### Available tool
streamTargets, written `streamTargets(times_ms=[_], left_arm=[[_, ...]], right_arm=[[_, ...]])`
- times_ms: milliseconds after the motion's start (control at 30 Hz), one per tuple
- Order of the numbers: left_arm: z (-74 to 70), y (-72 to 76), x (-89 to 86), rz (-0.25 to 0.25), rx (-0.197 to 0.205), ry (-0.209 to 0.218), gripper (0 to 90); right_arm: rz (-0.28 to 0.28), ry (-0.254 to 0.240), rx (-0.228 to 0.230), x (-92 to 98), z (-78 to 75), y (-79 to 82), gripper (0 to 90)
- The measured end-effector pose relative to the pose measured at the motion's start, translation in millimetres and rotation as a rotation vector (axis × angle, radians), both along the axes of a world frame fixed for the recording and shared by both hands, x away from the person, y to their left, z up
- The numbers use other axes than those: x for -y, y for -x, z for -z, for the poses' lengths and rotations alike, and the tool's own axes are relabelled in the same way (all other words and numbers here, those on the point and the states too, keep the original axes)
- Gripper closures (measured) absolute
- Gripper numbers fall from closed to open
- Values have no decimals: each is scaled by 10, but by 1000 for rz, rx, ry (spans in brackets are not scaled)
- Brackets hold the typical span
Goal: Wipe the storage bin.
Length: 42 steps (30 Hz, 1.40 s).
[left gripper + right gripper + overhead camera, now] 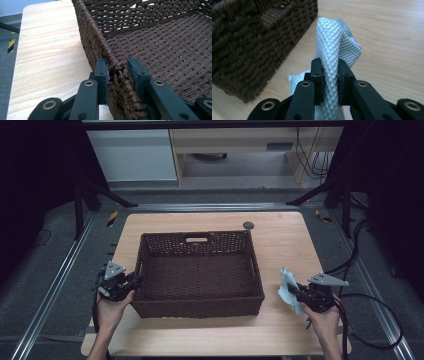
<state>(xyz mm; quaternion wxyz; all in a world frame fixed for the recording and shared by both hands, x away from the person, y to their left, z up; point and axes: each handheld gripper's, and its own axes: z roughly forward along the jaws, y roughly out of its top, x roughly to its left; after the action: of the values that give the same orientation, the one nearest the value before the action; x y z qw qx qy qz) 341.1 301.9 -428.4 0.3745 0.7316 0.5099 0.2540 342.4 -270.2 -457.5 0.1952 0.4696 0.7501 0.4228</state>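
Right up close in the right gripper view, the right gripper (329,75) has its two black jaws pinched tight on a pale, diamond-textured cloth (337,40), which bunches up above the pads and spills out below them. The lower end of the cloth runs out of that view, so its full shape is hard to judge. From the high view, the cloth (287,287) sits off the right side of the wicker basket (197,307), near it but not touching, lifted a little above the wooden table (280,235), though that gap is hard to read from this angle.

Over on the other side, the left gripper (117,70) straddles the basket's left wall near the front corner, one jaw outside, one inside. The outer pad is against the weave; the inner one seems to stand a sliver off the braided rim, though the braid fills most of the gap and it looks like a hold.

The table is light wood with rounded corners and a small dark disc (248,225) near its far edge. Grey floor and metal rails surround it; pale cabinets sit behind, in dim light.
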Motion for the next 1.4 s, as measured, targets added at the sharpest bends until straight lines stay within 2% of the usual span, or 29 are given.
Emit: streamTargets(times_ms=[367,567,700,833,967,1067,1200,1300,1400], left_arm=[[-12,47,31,13,-8,-12,708],[-19,58,-1,22,-12,-5,707],[-10,31,-61,29,-13,22,708],[-6,27,-71,33,-14,20,708],[3,30,-77,28,-15,32,706],[-4,27,-68,31,-16,14,707],[-4,22,-72,33,-18,14,707],[-3,21,-67,32,-16,14,706],[-3,22,-70,32,-17,14,705]], right_arm=[[-43,-14,51,-247,-159,-184,789],[-39,-27,64,-307,-226,-384,789],[-50,-33,80,-377,-260,-514,789],[-53,-45,94,-446,-290,-655,789],[-49,-58,103,-523,-263,-802,790],[-52,-63,105,-593,-242,-901,792],[-69,-66,115,-688,-225,-1028,794],[-81,-66,106,-741,-165,-1102,798],[-88,-45,77,-760,-59,-1156,799]])
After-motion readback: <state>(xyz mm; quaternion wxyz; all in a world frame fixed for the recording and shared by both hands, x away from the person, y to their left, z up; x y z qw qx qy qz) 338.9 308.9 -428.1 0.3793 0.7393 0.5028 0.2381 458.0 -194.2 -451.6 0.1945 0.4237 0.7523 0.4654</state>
